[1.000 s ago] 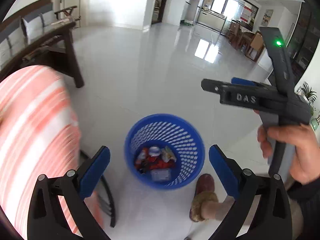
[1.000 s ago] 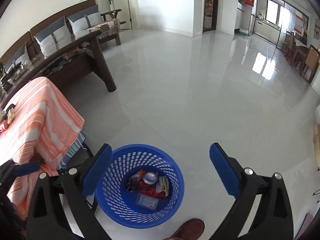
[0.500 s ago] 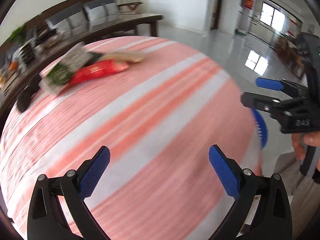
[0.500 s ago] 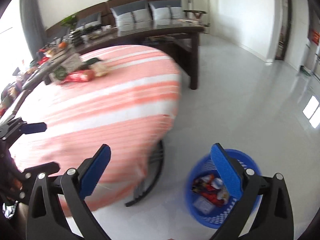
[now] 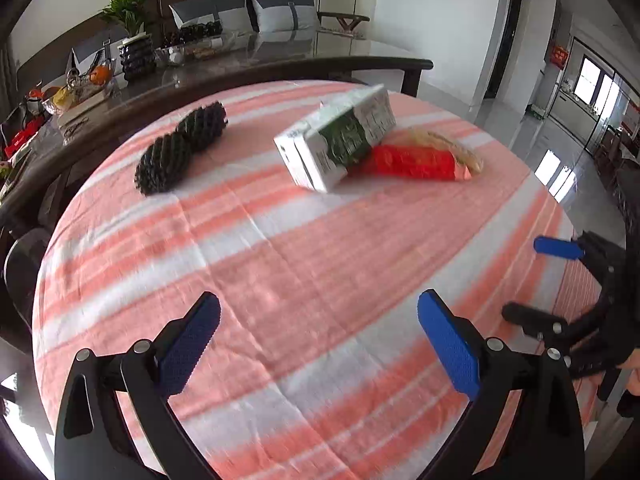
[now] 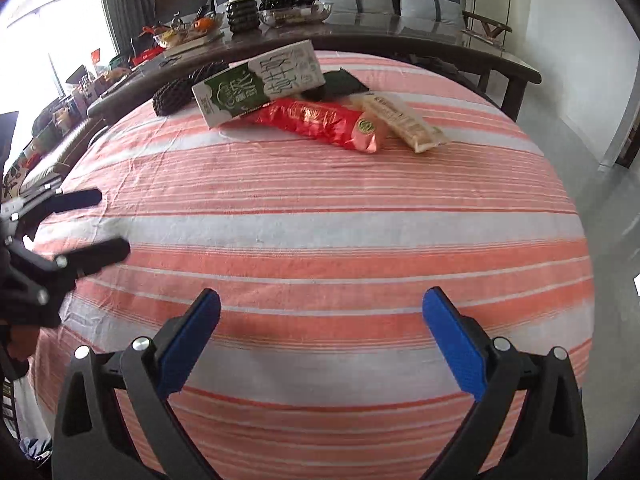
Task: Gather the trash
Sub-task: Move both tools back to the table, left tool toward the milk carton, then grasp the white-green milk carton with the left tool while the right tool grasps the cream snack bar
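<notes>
Trash sits at the far side of our striped worktop [image 6: 320, 232]: a milk carton [image 5: 340, 140] leaning on a red wrapper [image 5: 408, 162], beside a pale packet [image 6: 404, 122]. Both our left hand-held gripper [image 5: 318, 344] and right hand-held gripper [image 6: 322, 344] hover wide apart, holding nothing

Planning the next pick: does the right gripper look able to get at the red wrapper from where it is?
Probably yes. The right gripper is open and empty, with only bare striped tablecloth between it and the red wrapper. The milk carton overlaps just its far left end.
</notes>
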Available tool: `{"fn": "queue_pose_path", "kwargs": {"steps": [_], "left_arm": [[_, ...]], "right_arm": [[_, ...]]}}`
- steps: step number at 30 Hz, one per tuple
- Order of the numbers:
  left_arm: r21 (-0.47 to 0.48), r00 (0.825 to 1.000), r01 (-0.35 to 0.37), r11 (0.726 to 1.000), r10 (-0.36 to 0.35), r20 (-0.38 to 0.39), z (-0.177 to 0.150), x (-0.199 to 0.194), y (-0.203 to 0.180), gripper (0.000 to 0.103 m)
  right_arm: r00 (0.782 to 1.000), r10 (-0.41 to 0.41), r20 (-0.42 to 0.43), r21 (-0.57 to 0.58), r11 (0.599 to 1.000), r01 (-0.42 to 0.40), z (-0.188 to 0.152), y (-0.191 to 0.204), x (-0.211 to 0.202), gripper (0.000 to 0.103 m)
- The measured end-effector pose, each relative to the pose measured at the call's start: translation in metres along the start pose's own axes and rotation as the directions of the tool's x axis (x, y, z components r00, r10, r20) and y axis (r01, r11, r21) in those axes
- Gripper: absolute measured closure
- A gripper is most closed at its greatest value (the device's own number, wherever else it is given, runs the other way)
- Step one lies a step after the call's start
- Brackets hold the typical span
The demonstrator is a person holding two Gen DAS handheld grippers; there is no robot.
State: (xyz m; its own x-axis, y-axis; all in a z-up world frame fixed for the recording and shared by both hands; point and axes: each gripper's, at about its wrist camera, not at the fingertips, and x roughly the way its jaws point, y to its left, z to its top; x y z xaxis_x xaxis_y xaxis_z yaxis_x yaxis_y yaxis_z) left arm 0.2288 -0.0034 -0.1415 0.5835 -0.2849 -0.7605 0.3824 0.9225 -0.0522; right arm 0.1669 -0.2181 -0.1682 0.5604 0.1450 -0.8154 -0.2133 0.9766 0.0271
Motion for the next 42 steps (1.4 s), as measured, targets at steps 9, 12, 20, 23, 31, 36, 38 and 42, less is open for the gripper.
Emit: {"fn": "queue_pose_path", "kwargs": {"steps": [9,12,20,23,31,36,38,42], "left_arm": [[0.055,0.993,0.100,0.993,-0.104,0.064,0.090,0.043,0.023,0.005],[0.084,0.988,0.148,0.985,-0.151,0.035,0.103,0.063,0.021,0.005],[0.030,0.954,0.298,0.954,-0.298,-0.024,0.098,0.081,0.024,0.052],[-0.018,0.957,0.291,0.957,-0.291,-0.018,0.083,0.065,0.026,0.058],[-0.243,0.928,0.337,0.909,-0.365,-0.078,-0.003,0.000,0.053,0.061],[-0.358,0.934,0.323,0.876,-0.355,-0.028,-0.022,-0.017,0.089,0.060],[-0.359,0.953,0.274,0.892,-0.302,-0.022,-0.019,-0.019,0.099,0.051],[-0.321,0.979,0.194,0.927,-0.203,0.005,-0.009,-0.028,0.106,0.015]], "right_arm": [[1.000,-0.001,-0.002,-0.005,1.000,0.001,-0.001,-0.001,0.001,0.005],[1.000,-0.001,-0.002,-0.006,1.000,0.001,-0.001,-0.002,0.001,0.005],[1.000,-0.003,-0.001,-0.006,1.000,0.003,-0.002,-0.002,0.001,0.005],[1.000,-0.003,-0.001,-0.006,1.000,0.003,-0.002,-0.002,0.000,0.005],[1.000,-0.003,-0.001,-0.005,1.000,0.003,-0.002,-0.002,0.000,0.005],[1.000,-0.003,-0.001,-0.005,1.000,0.003,-0.002,-0.002,0.000,0.005],[1.000,-0.003,-0.001,-0.005,1.000,0.003,-0.002,-0.002,0.000,0.005],[1.000,-0.003,-0.001,-0.006,1.000,0.003,-0.002,-0.002,0.000,0.005]]}}
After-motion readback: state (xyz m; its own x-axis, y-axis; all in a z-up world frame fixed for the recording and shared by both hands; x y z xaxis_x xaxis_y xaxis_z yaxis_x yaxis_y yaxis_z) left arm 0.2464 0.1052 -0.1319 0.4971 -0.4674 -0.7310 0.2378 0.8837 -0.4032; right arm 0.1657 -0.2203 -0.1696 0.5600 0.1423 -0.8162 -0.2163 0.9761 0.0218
